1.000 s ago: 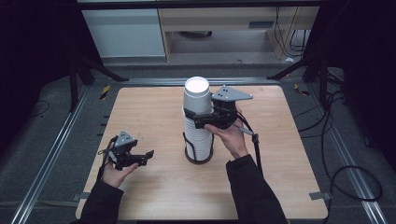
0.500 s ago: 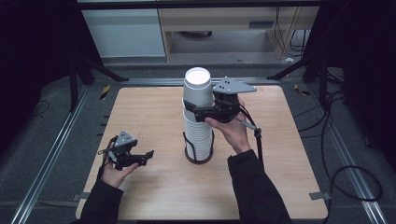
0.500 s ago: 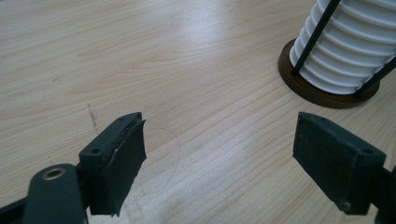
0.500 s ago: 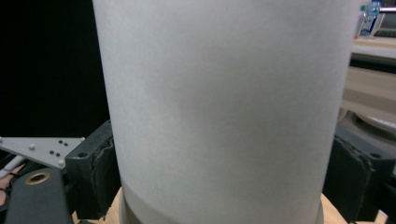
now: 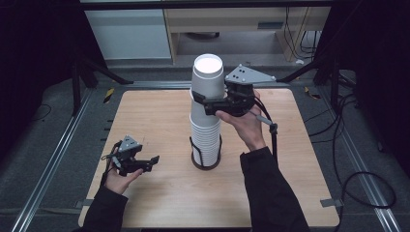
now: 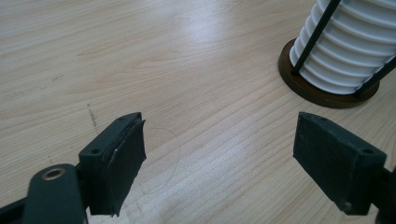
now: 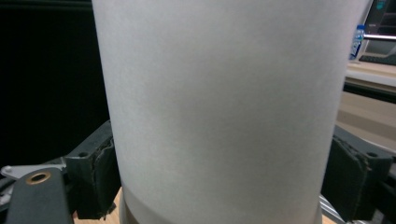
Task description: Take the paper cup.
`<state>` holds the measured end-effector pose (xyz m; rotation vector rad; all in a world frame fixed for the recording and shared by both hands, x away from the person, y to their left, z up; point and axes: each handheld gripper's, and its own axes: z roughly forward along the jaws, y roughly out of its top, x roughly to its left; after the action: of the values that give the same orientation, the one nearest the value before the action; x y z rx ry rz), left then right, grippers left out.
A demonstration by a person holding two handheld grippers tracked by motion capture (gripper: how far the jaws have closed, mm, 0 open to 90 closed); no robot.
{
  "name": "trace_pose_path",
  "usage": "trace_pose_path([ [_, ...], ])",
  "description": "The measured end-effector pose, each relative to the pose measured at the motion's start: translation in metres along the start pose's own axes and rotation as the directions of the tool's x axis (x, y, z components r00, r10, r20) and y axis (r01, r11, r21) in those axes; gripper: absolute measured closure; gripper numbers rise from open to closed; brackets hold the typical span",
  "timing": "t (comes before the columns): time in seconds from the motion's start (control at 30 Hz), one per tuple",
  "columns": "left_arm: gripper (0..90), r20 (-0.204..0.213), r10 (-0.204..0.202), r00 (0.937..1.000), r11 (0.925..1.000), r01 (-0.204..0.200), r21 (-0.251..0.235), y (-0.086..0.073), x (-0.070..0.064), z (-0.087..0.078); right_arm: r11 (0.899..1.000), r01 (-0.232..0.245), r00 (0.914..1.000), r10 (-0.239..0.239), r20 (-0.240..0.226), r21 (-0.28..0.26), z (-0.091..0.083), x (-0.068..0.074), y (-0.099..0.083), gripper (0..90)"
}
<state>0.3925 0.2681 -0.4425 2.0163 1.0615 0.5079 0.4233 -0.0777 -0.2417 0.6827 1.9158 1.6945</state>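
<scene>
The step in hand is judged to be the taking of one white paper cup (image 5: 208,72) from the top of the tall stack of white paper cups (image 5: 205,133), which is kept upright in a round brown base with thin black wire rods (image 5: 205,162) near the middle of the light wooden desk (image 5: 159,121). The right hand-held gripper (image 5: 209,100) is held high at the side of the stack, and its two black jaws are seen in the right gripper view on both sides of the top cup, pressed against its wall or very near to it; the cup is therefore taken as grasped, although full contact cannot be confirmed. Whether the top cup is already free from the cup under it cannot be told. For the next move, a straight upward pull is probably needed, with a soft grip, because the thin paper wall can be crushed and the lower cups can be dragged up together. The left hand-held gripper (image 5: 143,163) is held low over the desk at the left of the stack, well apart from it; its jaws are spread wide and nothing is between them.
</scene>
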Motion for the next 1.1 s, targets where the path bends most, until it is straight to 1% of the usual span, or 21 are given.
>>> trace_pose_path([
  [0.07,16.2,0.001,0.0,1.0,1.0,0.0,-0.001,0.0,0.0,0.0,1.0,-0.007,0.9999,0.006,-0.009,-0.016,-0.002,0.0,0.004,13.6],
  [0.27,16.2,-0.001,-0.004,1.0,0.9999,0.004,-0.01,0.001,0.001,-0.003,0.999,0.016,0.9999,-0.016,0.0,-0.039,-0.013,0.001,0.014,13.6],
  [0.3,16.2,-0.002,-0.007,1.0,0.9999,0.007,-0.015,0.001,0.002,-0.004,0.999,0.027,0.9996,-0.027,0.007,-0.04,-0.019,0.0,0.015,13.6],
  [0.33,16.2,-0.002,-0.007,1.0,0.9999,0.007,-0.015,0.001,0.002,-0.004,0.999,0.027,0.9996,-0.027,0.007,-0.04,-0.019,0.0,0.015,13.6],
  [0.37,16.2,-0.002,-0.008,1.0,0.9998,0.008,-0.017,0.001,0.002,-0.004,0.999,0.031,0.9994,-0.03,0.014,-0.044,-0.027,-0.001,0.015,13.6],
  [0.5,16.1,-0.001,-0.003,1.0,0.9998,0.003,-0.02,0.002,0.001,-0.006,0.998,0.031,0.9991,-0.03,0.029,-0.046,-0.043,-0.007,0.012,13.7],
  [0.53,16.1,-0.001,-0.003,1.0,0.9998,0.003,-0.02,0.002,0.001,-0.006,0.998,0.031,0.9991,-0.03,0.029,-0.046,-0.043,-0.007,0.012,13.7],
  [0.6,16.1,0.0,-0.004,1.0,0.9997,0.004,-0.023,0.003,0.001,-0.006,0.999,0.033,0.9988,-0.031,0.038,-0.041,-0.052,-0.009,0.009,13.7],
  [0.63,16.0,0.001,0.0,1.0,0.9998,0.0,-0.021,0.003,0.001,-0.007,0.999,0.043,0.998,-0.041,0.048,-0.031,-0.061,-0.012,0.005,13.7],
  [0.67,16.0,0.001,0.0,1.0,0.9997,0.0,-0.023,0.003,0.001,-0.007,0.999,0.043,0.998,-0.041,0.048,-0.031,-0.061,-0.012,0.005,13.7],
  [0.73,16.0,0.003,0.0,1.0,0.9996,0.0,-0.027,0.004,0.0,-0.008,0.999,0.035,0.9981,-0.034,0.051,-0.029,-0.071,-0.015,0.001,13.7],
  [0.77,16.0,0.006,0.002,1.0,0.9995,-0.002,-0.031,0.004,0.0,-0.009,0.999,0.034,0.998,-0.032,0.055,-0.025,-0.08,-0.018,-0.004,13.7],
  [0.8,16.0,0.006,0.002,1.0,0.9995,-0.002,-0.031,0.004,0.0,-0.009,0.999,0.034,0.998,-0.032,0.055,-0.025,-0.08,-0.018,-0.004,13.7],
  [0.9,16.0,0.007,0.003,1.0,0.9994,-0.003,-0.034,0.005,-0.001,-0.009,1.0,0.028,0.9974,-0.027,0.066,-0.013,-0.092,-0.022,-0.013,13.7],
  [0.97,16.0,0.008,0.008,0.9999,0.9994,-0.007,-0.033,0.005,-0.002,-0.01,1.0,0.02,0.9973,-0.02,0.071,-0.002,-0.099,-0.024,-0.021,13.7],
  [1.0,16.0,0.011,0.01,0.9999,0.9994,-0.01,-0.034,0.005,-0.002,-0.01,1.0,0.013,0.9971,-0.014,0.074,0.014,-0.105,-0.025,-0.029,13.7],
  [1.03,16.0,0.01,0.011,0.9999,0.9993,-0.011,-0.036,0.006,-0.002,-0.01,1.0,0.013,0.9971,-0.014,0.074,0.014,-0.105,-0.025,-0.029,13.7],
  [1.07,16.0,0.012,0.01,0.9999,0.9992,-0.01,-0.039,0.006,-0.003,-0.01,1.0,0.009,0.9973,-0.01,0.073,0.021,-0.107,-0.026,-0.034,13.7],
  [1.1,16.0,0.014,0.013,0.9998,0.9992,-0.012,-0.038,0.007,-0.004,-0.011,0.999,0.004,0.9974,-0.007,0.072,0.041,-0.11,-0.025,-0.044,13.7],
])
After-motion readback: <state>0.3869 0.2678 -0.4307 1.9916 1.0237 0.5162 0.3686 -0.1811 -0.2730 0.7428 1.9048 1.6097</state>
